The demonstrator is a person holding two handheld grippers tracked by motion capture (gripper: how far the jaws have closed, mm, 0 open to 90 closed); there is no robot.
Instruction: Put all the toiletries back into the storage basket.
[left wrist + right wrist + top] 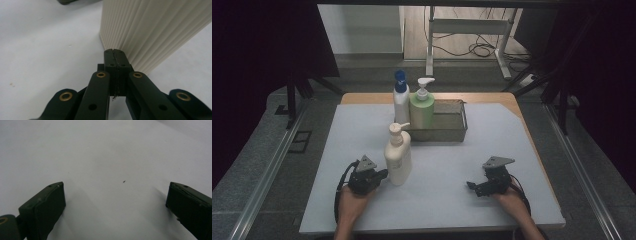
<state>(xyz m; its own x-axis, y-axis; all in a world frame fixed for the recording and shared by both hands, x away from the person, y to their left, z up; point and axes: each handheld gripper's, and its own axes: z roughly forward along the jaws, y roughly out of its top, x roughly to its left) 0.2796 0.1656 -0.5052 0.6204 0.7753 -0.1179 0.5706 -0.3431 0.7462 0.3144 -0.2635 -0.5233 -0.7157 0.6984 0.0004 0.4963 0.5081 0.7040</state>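
We take the cream pump bottle (398, 159) as our landmark. It stands upright on the pale mat (447, 200) that covers the table, out in the open and nearer to us than everything else.

Behind it sits the metal tray (451, 125), holding a green pump bottle (422, 111) in its left end. A white bottle with a blue cap (401, 102) stands just beside the green one, at the tray's left edge; we cannot tell whether it is inside. We judge the cream bottle to be the one being worked, perhaps meant to join those two.

Just left of the cream bottle, our left gripper (382, 174) lies low over the mat, pointing right at the bottle's lower body. In the left gripper view its jaws are clenched together with nothing between them, the tips right at the ribbed wall (150, 32); that reads to us as a nudge rather than a grasp.

Well to the right of the bottle, our right gripper (473, 188) rests on the mat with jaws spread wide, empty, pointing left.
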